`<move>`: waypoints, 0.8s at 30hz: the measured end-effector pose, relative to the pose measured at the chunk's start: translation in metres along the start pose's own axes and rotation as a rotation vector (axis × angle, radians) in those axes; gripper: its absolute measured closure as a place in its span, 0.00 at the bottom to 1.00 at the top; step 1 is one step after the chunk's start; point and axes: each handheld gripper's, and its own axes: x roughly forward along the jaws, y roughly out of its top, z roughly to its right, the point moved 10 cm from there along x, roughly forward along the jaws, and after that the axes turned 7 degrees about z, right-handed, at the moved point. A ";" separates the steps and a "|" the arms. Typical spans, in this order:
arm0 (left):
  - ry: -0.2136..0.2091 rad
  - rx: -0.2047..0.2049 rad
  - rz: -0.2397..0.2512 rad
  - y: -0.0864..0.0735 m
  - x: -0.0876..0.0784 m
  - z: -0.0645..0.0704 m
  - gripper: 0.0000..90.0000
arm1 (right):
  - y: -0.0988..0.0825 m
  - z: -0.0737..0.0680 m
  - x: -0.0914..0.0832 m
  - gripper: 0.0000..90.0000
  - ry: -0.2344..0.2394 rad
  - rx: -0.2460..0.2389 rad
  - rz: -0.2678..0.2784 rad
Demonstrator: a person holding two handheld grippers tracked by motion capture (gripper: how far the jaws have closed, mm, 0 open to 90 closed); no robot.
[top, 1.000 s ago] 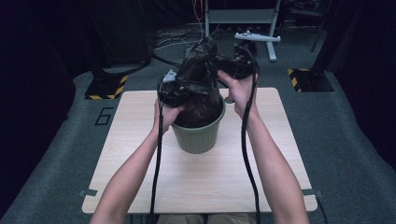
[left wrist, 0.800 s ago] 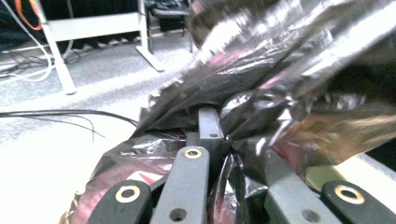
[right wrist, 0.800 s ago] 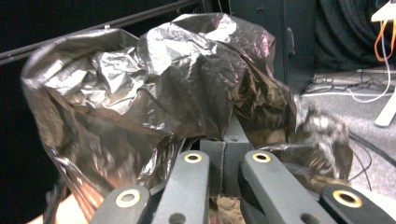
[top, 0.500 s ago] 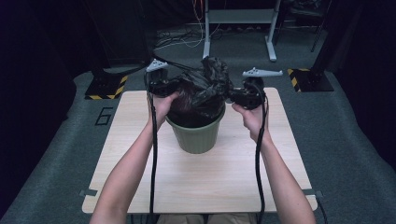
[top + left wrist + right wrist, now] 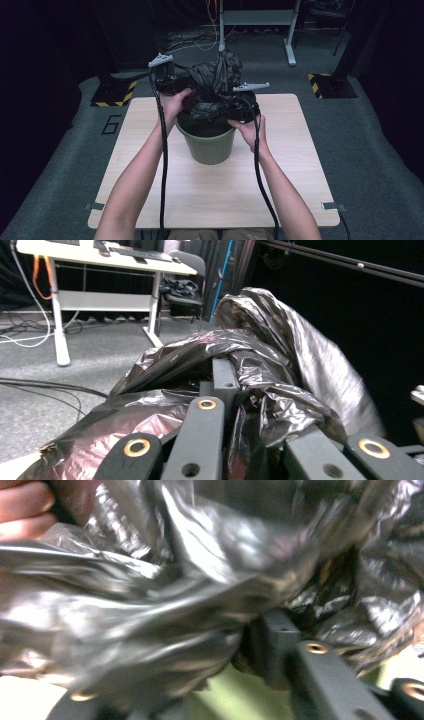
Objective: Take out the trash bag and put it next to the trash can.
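Both forearms reach forward from the bottom edge of the high view, bare and almost parallel. The left gripper (image 5: 181, 86) is held higher, with its jaws closed tight on the black bag (image 5: 216, 85). The right gripper (image 5: 239, 111) sits lower (its jaws have just been opening), with bag film bunched between them.

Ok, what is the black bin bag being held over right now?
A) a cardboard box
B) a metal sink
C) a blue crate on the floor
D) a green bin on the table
D: the high view shows the black bin bag bunched right above the green bin, which stands on the table.
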 end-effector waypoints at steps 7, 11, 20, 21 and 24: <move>0.029 -0.004 0.037 0.012 -0.005 -0.010 1.00 | 0.007 0.006 -0.034 0.48 -0.039 -0.028 0.063; 0.042 -0.011 0.060 0.019 -0.009 -0.016 1.00 | 0.003 0.011 -0.050 0.41 -0.060 -0.028 0.074; 0.088 0.012 0.077 0.024 -0.014 -0.026 1.00 | 0.001 0.019 -0.077 0.33 -0.073 -0.022 0.083; 0.095 0.017 0.078 0.024 -0.015 -0.028 1.00 | 0.002 0.020 -0.079 0.33 -0.075 -0.024 0.084; 0.110 0.020 0.082 0.026 -0.018 -0.033 1.00 | 0.000 0.023 -0.084 0.33 -0.089 -0.028 0.078</move>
